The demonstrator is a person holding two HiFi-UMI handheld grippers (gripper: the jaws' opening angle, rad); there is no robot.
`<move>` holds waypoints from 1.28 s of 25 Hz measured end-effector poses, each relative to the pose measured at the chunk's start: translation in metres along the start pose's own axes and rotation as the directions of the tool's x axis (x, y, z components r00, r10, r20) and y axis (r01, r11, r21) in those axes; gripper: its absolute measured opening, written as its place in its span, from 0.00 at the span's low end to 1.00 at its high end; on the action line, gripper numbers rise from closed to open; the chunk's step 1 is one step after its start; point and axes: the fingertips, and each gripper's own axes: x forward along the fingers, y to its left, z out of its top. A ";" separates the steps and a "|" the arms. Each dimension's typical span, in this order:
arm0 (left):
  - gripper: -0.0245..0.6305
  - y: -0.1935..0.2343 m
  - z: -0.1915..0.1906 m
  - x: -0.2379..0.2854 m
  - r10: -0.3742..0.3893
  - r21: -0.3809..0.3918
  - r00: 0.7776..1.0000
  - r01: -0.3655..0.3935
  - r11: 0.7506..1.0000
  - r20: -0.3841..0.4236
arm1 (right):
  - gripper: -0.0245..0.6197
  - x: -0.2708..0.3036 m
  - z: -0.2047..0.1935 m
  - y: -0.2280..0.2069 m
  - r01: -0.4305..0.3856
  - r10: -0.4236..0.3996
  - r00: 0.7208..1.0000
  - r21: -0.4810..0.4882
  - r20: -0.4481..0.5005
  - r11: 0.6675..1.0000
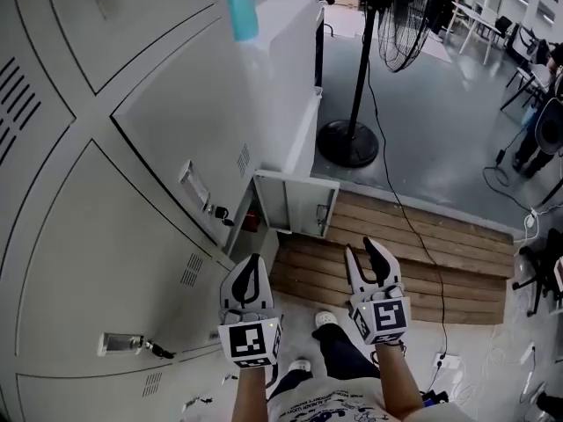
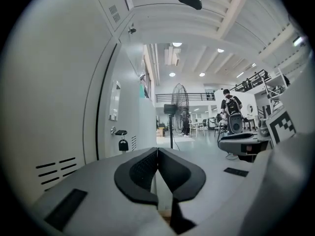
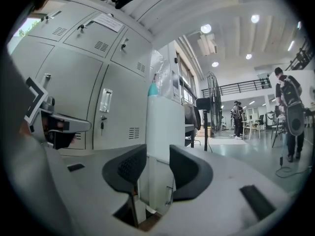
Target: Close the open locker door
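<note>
While the open locker door [image 1: 295, 202] is standing out from the grey lockers [image 1: 132, 192], left gripper [image 1: 253, 260] is hovering clenched on nothing, right gripper [image 1: 361, 250] is hovering released and empty, door ahead between its jaws, untouched, pedestal fan [image 1: 352, 139] beyond.

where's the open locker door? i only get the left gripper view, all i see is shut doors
Observer: ahead and to your right. The head view shows the open door sticking out from the locker row toward the fan.
Operator: right tool on it yet
Observer: no. The right tool is open and empty; the door's edge lines up between its jaws but stands beyond them.
Operator: what's underfoot there
Observer: wooden planks run along the floor below the door.
</note>
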 end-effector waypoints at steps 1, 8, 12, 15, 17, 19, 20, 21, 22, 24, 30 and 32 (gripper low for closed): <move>0.04 -0.001 0.001 0.010 0.008 0.000 1.000 -0.008 1.000 -0.001 | 0.26 0.009 0.001 -0.007 -0.008 0.008 1.000 0.002 0.000 1.000; 0.04 -0.001 0.006 0.064 0.073 -0.008 0.997 -0.073 0.997 -0.016 | 0.26 0.070 -0.002 -0.043 -0.065 0.065 0.998 0.011 -0.020 0.998; 0.04 0.002 0.004 0.087 0.114 -0.006 0.993 -0.114 0.993 -0.028 | 0.26 0.100 -0.010 -0.057 -0.102 0.103 0.994 0.014 -0.039 0.995; 0.04 0.005 0.000 0.103 0.145 -0.007 0.989 -0.146 0.989 -0.039 | 0.26 0.121 -0.018 -0.066 -0.132 0.133 0.990 0.018 -0.053 0.991; 0.04 0.006 -0.005 0.112 0.166 -0.009 0.985 -0.167 0.986 -0.052 | 0.26 0.134 -0.023 -0.071 -0.153 0.154 0.986 0.020 -0.065 0.988; 0.04 0.006 -0.010 0.121 0.185 -0.009 0.980 -0.186 0.982 -0.066 | 0.27 0.147 -0.029 -0.075 -0.170 0.171 0.982 0.021 -0.078 0.985; 0.04 0.007 -0.012 0.125 0.194 -0.008 0.978 -0.196 0.981 -0.072 | 0.26 0.153 -0.032 -0.078 -0.177 0.179 0.980 0.022 -0.083 0.984; 0.04 0.007 -0.013 0.129 0.203 -0.008 0.976 -0.204 0.979 -0.077 | 0.26 0.159 -0.035 -0.080 -0.186 0.187 0.978 0.024 -0.090 0.982; 0.04 0.007 -0.015 0.132 0.210 -0.009 0.974 -0.212 0.977 -0.082 | 0.26 0.165 -0.038 -0.082 -0.195 0.197 0.976 0.026 -0.096 0.980; 0.04 0.006 -0.019 0.139 0.221 -0.010 0.971 -0.223 0.975 -0.092 | 0.26 0.175 -0.045 -0.085 -0.212 0.214 0.971 0.028 -0.108 0.977; 0.04 0.009 -0.035 0.149 0.248 -0.011 0.960 -0.252 0.968 -0.129 | 0.26 0.200 -0.065 -0.088 -0.249 0.252 0.957 0.041 -0.141 0.968; 0.04 0.011 -0.039 0.149 0.260 -0.009 0.955 -0.264 0.965 -0.143 | 0.26 0.208 -0.072 -0.089 -0.256 0.259 0.953 0.041 -0.154 0.966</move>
